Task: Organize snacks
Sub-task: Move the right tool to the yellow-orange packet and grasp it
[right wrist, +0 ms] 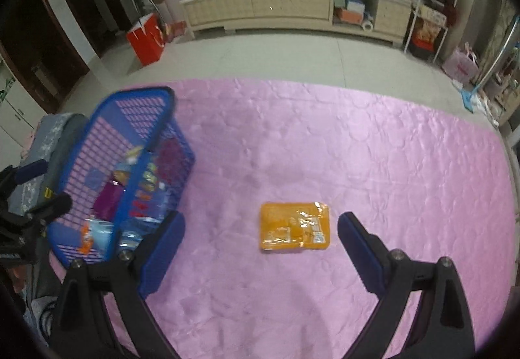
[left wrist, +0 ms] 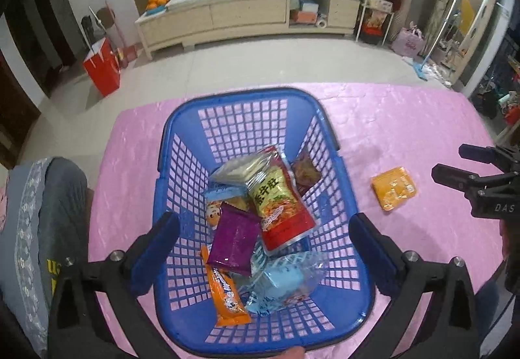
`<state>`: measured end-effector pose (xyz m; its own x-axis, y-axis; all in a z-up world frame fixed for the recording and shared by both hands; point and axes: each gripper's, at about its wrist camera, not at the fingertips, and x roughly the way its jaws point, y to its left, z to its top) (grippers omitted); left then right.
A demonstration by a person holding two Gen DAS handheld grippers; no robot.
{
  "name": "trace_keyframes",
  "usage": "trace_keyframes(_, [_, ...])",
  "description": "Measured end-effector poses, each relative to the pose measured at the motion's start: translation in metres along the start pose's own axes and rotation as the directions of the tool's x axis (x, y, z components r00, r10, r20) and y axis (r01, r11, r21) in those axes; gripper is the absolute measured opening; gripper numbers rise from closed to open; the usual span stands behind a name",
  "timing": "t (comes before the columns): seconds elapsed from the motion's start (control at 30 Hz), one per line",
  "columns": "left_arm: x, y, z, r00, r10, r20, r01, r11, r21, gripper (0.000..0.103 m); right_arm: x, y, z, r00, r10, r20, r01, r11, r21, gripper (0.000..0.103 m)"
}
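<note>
A flat, glossy orange packet (right wrist: 295, 226) lies alone on the wrinkled pink cloth (right wrist: 373, 164), beside the blue plastic lattice basket (left wrist: 247, 118) heaped with crinkly wrappers. The right gripper (right wrist: 260, 248) hangs spread wide above the packet, and the left gripper (left wrist: 264, 243) gapes empty over the basket.

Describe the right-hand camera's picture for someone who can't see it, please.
An orange snack packet lies flat on a pink tablecloth, between the open blue-padded fingers of the right gripper, which holds nothing. At the left stands a blue plastic basket already holding several snacks, with the left gripper at its far side.
</note>
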<state>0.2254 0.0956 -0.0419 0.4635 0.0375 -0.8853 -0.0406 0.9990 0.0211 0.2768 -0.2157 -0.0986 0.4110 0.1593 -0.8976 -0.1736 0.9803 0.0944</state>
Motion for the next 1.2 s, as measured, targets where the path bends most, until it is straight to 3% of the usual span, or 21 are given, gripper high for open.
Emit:
trace_keyframes(0.4, [0.051,0.004,0.003,0.992,0.008,-0.124,-0.015,0.998,-0.057,0.103,0.096,-0.035,-0.008,0.973,0.009,-0.232,-0.002,1.0,0.03,0.101])
trace_keyframes(0.53, [0.058,0.006,0.006,0.988,0.035,-0.147,-0.043,0.997,-0.057,0.103,0.114,-0.044,-0.009,0.965,0.031,-0.259,-0.017,0.998,0.055,0.101])
trace_keyframes(0.67, [0.062,0.008,0.007,0.988,0.018,-0.151,-0.029,0.997,-0.074,0.103,0.124,-0.044,-0.008,0.965,0.02,-0.262,-0.011,0.999,0.035,0.103])
trace_keyframes(0.9, [0.067,0.011,0.005,0.988,0.015,-0.152,-0.027,0.996,-0.079,0.103,0.129,-0.02,-0.019,0.962,-0.103,-0.252,0.076,0.991,-0.114,0.103])
trace_keyframes(0.97, [0.067,0.01,0.006,0.988,0.013,-0.154,-0.025,0.997,-0.079,0.103,0.127,-0.018,-0.024,0.967,-0.104,-0.234,0.079,0.991,-0.112,0.102])
trace_keyframes(1.1, [0.065,0.005,0.003,0.988,0.019,-0.151,-0.029,0.998,-0.063,0.103,0.117,-0.015,-0.027,0.967,-0.105,-0.232,0.075,0.988,-0.135,0.09])
trace_keyframes(1.13, [0.064,0.003,0.003,0.989,0.015,-0.15,-0.024,0.998,-0.062,0.103,0.111,-0.013,-0.027,0.969,-0.093,-0.228,0.059,0.987,-0.149,0.075])
trace_keyframes(1.2, [0.064,0.001,0.001,0.989,0.007,-0.148,-0.017,0.998,-0.065,0.103,0.108,-0.005,-0.032,0.964,-0.094,-0.248,0.049,0.983,-0.18,0.072])
